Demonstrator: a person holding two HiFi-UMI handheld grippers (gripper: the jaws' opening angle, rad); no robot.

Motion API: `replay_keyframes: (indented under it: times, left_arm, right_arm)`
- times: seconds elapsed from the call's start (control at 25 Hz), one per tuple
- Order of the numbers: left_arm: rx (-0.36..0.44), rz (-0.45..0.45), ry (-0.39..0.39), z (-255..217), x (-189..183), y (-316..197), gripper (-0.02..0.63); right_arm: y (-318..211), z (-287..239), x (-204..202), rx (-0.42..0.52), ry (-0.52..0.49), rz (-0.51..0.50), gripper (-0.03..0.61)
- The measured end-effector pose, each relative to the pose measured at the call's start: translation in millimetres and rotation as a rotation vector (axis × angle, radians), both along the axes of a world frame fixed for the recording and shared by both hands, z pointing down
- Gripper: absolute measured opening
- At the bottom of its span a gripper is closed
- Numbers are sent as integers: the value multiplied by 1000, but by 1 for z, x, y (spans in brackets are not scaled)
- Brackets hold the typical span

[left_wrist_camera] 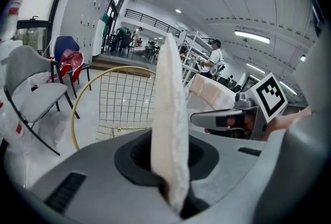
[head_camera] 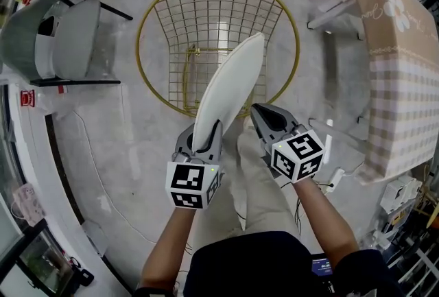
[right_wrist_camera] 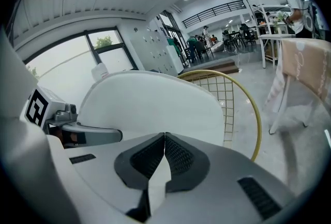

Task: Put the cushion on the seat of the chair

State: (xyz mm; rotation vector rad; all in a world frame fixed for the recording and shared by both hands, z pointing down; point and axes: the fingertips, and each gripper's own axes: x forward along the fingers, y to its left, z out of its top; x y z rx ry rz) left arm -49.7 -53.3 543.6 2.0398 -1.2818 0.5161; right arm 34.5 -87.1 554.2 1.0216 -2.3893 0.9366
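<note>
**Head view.** The left hand-held gripper (head_camera: 206, 132) held the white cushion (head_camera: 230, 86) clamped by its near edge. The cushion stood on edge, reaching away over the gold wire chair (head_camera: 147, 21). Its far end hung above the seat grid and did not appear to rest on it. The right hand-held gripper (head_camera: 258, 112) lay just right of the cushion with its jaws together and nothing seen in them.

**Left gripper view.** The jaws were drawn narrow onto the cushion (left_wrist_camera: 168, 109), which rose upright between them. The chair (left_wrist_camera: 124, 96) lay beyond, slightly to the left.

**Right gripper view.** The jaw tips of the right hand-held gripper (right_wrist_camera: 164, 137) met, and no object was caught between them. The broad face of the cushion (right_wrist_camera: 150, 106) stood just to its left, with the chair's rim (right_wrist_camera: 253, 109) on the far side.

**Assessment.** The step in hand appeared to be lowering the cushion onto the seat. To do it well, the left grip should roll the cushion from upright to flat, face down, and centre it inside the rim. It should release only once the cushion lies on the wires. The closed right tips could press the far edge down, so that the cushion neither tips against the backrest nor overhangs the front.
</note>
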Motion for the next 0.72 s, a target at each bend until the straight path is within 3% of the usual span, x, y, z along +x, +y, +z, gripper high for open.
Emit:
replay_keyframes:
  times: [0.72]
  left_arm:
    - [-37, 67, 62, 18, 27, 10, 63]
  right_arm:
    - [4, 26, 19, -23, 10, 44, 20]
